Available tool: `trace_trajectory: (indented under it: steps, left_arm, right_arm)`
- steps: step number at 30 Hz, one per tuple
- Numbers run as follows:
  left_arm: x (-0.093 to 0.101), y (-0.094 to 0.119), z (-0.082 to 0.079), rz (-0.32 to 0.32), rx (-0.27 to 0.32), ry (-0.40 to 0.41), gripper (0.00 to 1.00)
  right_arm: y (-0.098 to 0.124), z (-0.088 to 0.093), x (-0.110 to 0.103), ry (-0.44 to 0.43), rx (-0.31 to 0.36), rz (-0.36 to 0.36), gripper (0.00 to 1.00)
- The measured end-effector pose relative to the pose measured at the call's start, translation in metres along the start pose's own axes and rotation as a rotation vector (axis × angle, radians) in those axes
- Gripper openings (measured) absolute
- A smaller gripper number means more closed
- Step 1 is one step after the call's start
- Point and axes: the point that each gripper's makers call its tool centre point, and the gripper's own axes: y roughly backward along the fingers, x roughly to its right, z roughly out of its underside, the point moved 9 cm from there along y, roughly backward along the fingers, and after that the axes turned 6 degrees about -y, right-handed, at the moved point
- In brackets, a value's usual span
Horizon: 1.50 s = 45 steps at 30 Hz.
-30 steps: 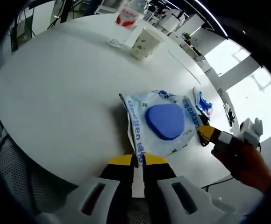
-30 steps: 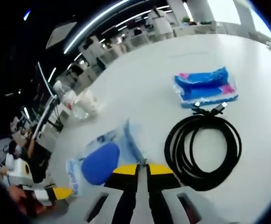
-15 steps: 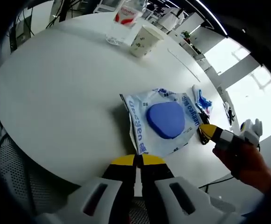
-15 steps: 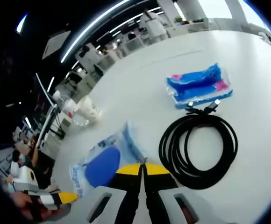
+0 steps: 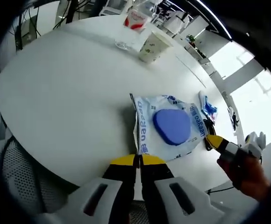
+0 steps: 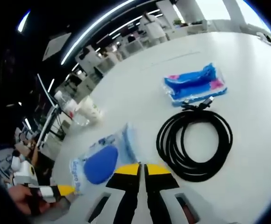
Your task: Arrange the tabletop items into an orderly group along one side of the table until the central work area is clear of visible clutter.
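— Packet (image 5: 170,128) first: what does it look like, and where is it?

— A clear plastic bag with blue print, holding a rounded blue piece. In the left gripper view it lies flat on the white desk (image 5: 65,93), just past the left gripper (image 5: 138,161) at 12 o'clock to 1 o'clock. That gripper's jaws are pressed together; its yellow tips sit right at the packet's near edge, though I cannot tell whether they pinch the plastic.

— And the other side?

— In the right gripper view the right gripper (image 6: 140,169) also has its jaws closed with nothing visibly between them. The same packet (image 6: 105,156) lies at 10 o'clock from its tips. In the left gripper view, the right gripper (image 5: 219,142) comes in at 3 o'clock, tip near the packet's far edge, a hand (image 5: 245,170) behind it.

— What else is around?

— A coiled black cable (image 6: 194,144) at 1 o'clock of the right jaws, its plugs touching a blue and pink pack (image 6: 194,84) beyond. Well apart at 10 o'clock stand a paper cup (image 6: 89,108) and a clear bottle with a red label (image 6: 70,108), side by side.
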Motion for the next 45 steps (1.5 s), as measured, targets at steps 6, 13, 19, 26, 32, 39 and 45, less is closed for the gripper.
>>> trace_trajectory:
  steps: [6, 13, 19, 26, 32, 39, 45]
  left_arm:
    - [-0.006, 0.000, -0.008, -0.023, 0.029, 0.014, 0.00]
    - [-0.007, 0.001, -0.007, -0.021, 0.033, 0.023, 0.00]
    - [-0.010, 0.001, -0.007, -0.018, 0.038, 0.040, 0.00]
    - [-0.016, -0.004, -0.016, -0.031, 0.053, 0.057, 0.02]
    - [-0.016, -0.006, -0.021, -0.025, 0.059, 0.031, 0.03]
    - [-0.019, -0.006, -0.026, -0.025, 0.040, -0.107, 0.05]
    - [-0.021, -0.006, -0.027, -0.007, 0.026, -0.164, 0.08]
  right_arm:
    - [-0.008, -0.003, -0.014, 0.041, -0.029, -0.047, 0.15]
    - [-0.020, -0.002, -0.020, 0.049, -0.049, -0.044, 0.11]
    - [-0.017, 0.003, -0.017, 0.018, -0.046, -0.040, 0.03]
    - [-0.004, 0.020, -0.014, 0.037, -0.063, -0.062, 0.01]
    - [0.007, 0.030, -0.012, 0.049, -0.084, -0.085, 0.01]
    - [0.014, 0.037, -0.011, 0.089, -0.154, -0.112, 0.05]
    - [0.014, 0.029, -0.008, 0.099, -0.153, -0.115, 0.12]
